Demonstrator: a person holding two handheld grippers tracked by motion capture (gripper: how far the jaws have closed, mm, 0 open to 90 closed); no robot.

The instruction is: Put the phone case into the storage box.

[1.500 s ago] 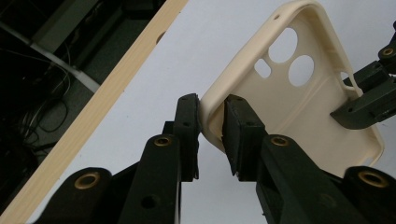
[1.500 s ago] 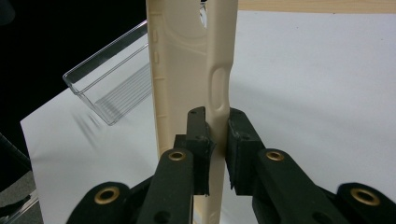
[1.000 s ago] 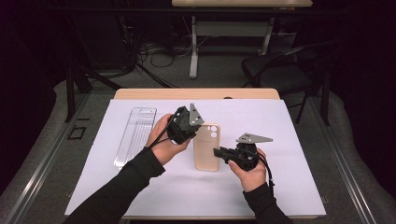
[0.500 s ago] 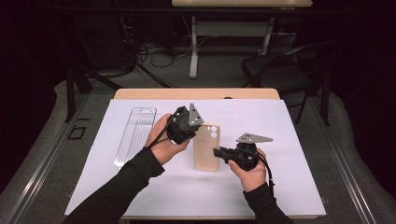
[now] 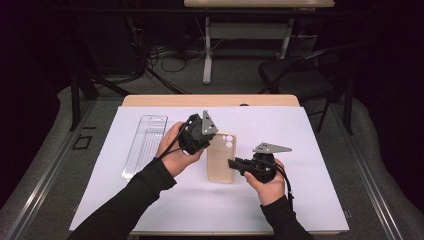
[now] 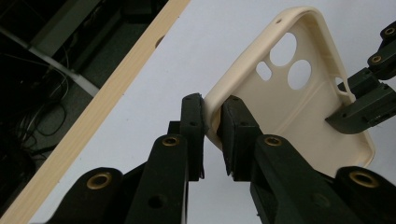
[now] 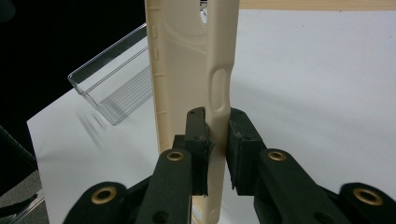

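The left gripper (image 5: 204, 134) pinches the left rim of the cream, soft plastic phone case (image 5: 221, 157), and the right gripper (image 5: 237, 163) clamps its right rim. Both hands reach inward over the white sheet (image 5: 310, 150), holding the case between them. A clear plastic tray (image 5: 145, 145) lies left, its far end cut off in the right gripper view.

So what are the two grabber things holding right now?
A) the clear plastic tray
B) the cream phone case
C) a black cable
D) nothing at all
B: the left gripper pinches one edge of the cream phone case, and the right gripper clamps its opposite side wall, while the clear plastic tray lies apart on the white sheet.
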